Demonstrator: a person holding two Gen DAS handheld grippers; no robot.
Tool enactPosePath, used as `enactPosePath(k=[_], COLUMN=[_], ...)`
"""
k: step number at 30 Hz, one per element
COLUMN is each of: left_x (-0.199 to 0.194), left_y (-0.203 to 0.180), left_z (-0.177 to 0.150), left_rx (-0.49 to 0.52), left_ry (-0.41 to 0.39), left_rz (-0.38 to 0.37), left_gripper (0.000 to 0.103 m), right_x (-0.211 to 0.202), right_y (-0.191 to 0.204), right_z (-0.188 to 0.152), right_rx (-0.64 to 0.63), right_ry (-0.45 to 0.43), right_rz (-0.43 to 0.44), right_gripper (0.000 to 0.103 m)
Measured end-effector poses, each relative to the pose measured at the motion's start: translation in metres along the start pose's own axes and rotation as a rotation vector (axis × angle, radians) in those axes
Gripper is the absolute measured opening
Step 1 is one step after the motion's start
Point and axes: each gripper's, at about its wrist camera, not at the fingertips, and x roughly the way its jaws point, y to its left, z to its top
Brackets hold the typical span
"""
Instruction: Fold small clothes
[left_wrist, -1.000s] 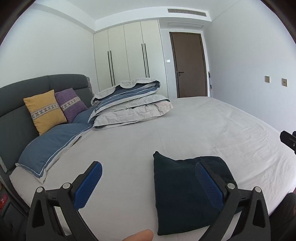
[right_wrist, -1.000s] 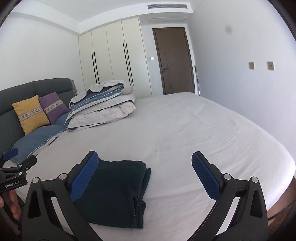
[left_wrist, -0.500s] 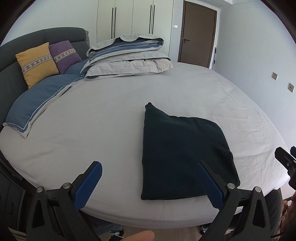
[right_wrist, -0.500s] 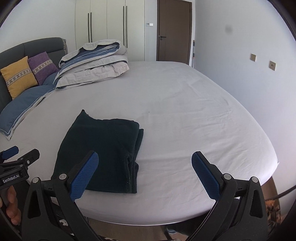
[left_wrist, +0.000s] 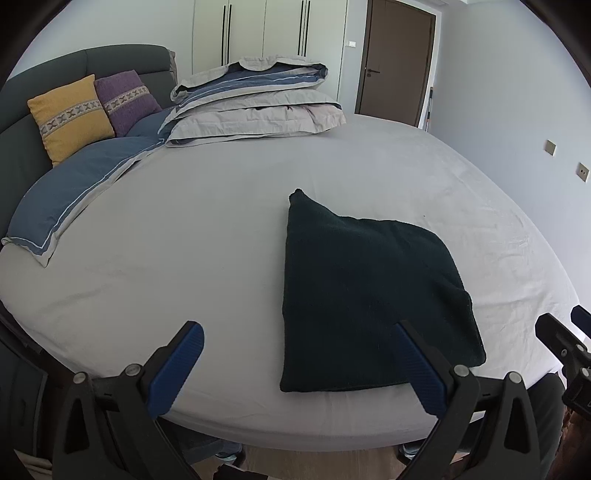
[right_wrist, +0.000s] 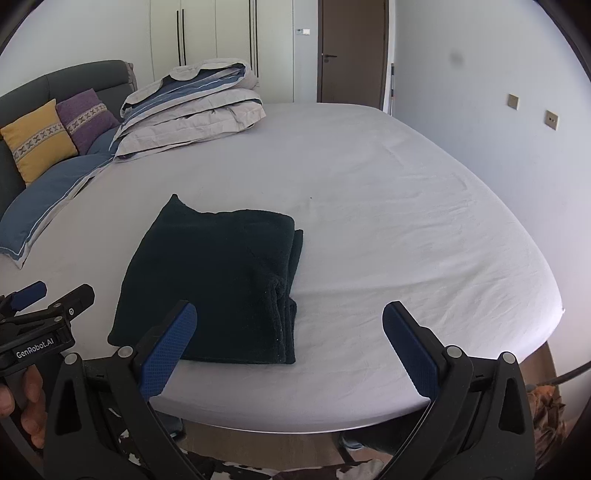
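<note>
A dark green garment (left_wrist: 369, 295) lies folded into a flat square near the front edge of the white bed (left_wrist: 207, 229). The right wrist view shows its stacked layers (right_wrist: 214, 280) along the right side. My left gripper (left_wrist: 303, 365) hovers open just off the bed's front edge, its right finger over the garment's near corner. My right gripper (right_wrist: 288, 343) is open too, held above the bed edge to the right of the garment, nothing between its fingers. The left gripper (right_wrist: 40, 310) and a hand show at the left of the right wrist view.
A folded grey and blue duvet (left_wrist: 255, 107) sits at the back of the bed. Yellow (left_wrist: 70, 114) and purple (left_wrist: 125, 99) cushions and a blue pillow (left_wrist: 74, 195) lie against the dark headboard at left. A brown door (left_wrist: 399, 59) and white wardrobes stand behind.
Both grippers have pulled back and up from the bed, so the folded garment now lies further ahead and the bed edge and floor show. Both stayed open.
</note>
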Motion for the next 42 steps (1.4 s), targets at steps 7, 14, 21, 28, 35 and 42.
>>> enactPosePath(k=[7, 14, 21, 28, 35, 42], left_x=[0.002, 0.005, 0.005, 0.005, 0.005, 0.006], left_y=[-0.001, -0.001, -0.001, -0.001, -0.002, -0.002], left_z=[-0.002, -0.003, -0.003, -0.003, -0.003, -0.004], left_rx=[0.004, 0.007, 0.008, 0.008, 0.007, 0.009], left_ry=[0.006, 0.015, 0.017, 0.017, 0.018, 0.018], left_rz=[0.0, -0.001, -0.002, -0.001, 0.0, 0.0], left_gripper=[0.103, 0.103, 0.103, 0.103, 0.103, 0.103], right_x=[0.003, 0.008, 0.01, 0.01, 0.011, 0.013], right_y=[0.005, 0.007, 0.01, 0.01, 0.011, 0.011], right_z=[-0.002, -0.002, -0.003, -0.003, -0.004, -0.006], right_rx=[-0.009, -0.017, -0.017, -0.016, -0.019, -0.014], right_ry=[0.014, 0.027, 0.034, 0.036, 0.042, 0.048], right_rz=[0.003, -0.005, -0.006, -0.007, -0.008, -0.01], right_gripper=[0.103, 0.103, 0.103, 0.103, 0.103, 0.103])
